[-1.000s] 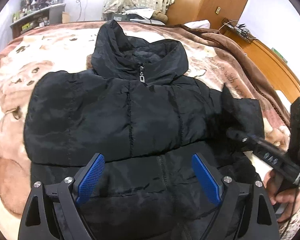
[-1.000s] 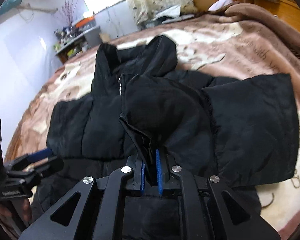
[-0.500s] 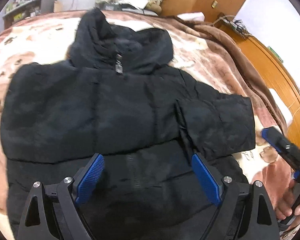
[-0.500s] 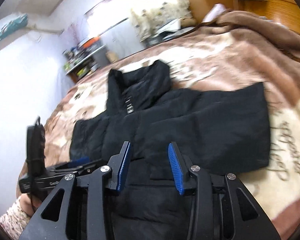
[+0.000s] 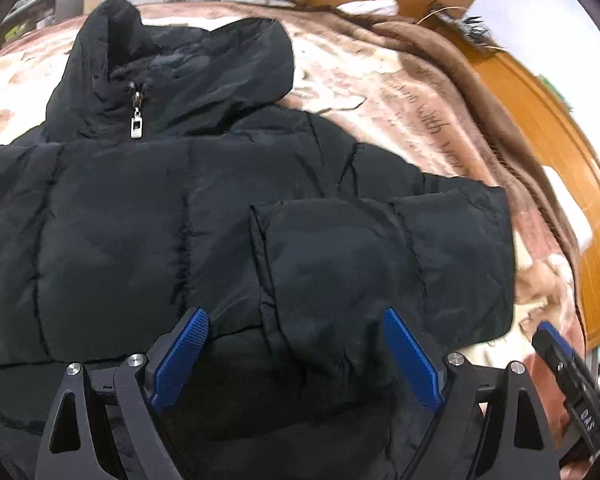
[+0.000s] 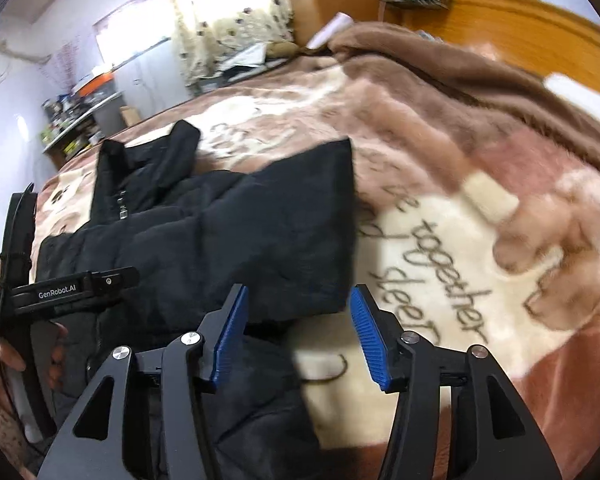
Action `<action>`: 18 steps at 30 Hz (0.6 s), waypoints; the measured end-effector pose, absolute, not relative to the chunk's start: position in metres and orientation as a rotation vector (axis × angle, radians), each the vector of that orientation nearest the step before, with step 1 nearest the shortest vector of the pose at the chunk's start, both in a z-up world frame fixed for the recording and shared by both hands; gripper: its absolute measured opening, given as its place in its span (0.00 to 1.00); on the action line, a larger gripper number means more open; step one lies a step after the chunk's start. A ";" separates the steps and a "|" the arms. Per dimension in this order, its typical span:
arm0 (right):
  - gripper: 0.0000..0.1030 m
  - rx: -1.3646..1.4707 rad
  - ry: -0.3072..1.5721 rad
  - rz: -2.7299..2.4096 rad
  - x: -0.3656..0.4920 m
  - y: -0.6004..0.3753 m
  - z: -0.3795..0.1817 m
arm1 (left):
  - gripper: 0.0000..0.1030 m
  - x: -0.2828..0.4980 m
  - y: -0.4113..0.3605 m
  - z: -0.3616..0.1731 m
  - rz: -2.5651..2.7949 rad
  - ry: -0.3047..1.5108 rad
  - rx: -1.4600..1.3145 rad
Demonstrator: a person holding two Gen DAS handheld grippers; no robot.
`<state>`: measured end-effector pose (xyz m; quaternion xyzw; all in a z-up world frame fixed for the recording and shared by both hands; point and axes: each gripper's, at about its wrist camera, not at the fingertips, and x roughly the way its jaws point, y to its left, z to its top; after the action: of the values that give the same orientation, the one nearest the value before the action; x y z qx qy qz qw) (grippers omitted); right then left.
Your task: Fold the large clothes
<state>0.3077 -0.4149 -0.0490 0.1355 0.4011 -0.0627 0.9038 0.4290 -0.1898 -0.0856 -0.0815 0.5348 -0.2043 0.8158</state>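
With the left gripper (image 5: 296, 354) and right gripper (image 6: 296, 334) both spread wide and empty over the black jacket (image 5: 148, 220) lying flat on the bed's blanket (image 6: 440, 184), we should pinch the hem evenly and fold upward.

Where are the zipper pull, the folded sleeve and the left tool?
zipper pull (image 5: 136, 127), left wrist view, on the silver tab.
folded sleeve (image 5: 380, 264), left wrist view, mid-panel of it.
left tool (image 5: 296, 356), left wrist view, midway between its blue pads.
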 end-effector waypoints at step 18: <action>0.53 0.315 0.819 -0.144 0.311 -0.412 -0.045 | 0.08 0.422 -0.171 -0.009 -0.457 0.939 -0.230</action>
<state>0.3109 -0.4120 -0.0447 0.1524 0.3961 -0.0698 0.9028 0.4218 -0.1714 -0.0086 -0.1094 0.4476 -0.2179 0.8604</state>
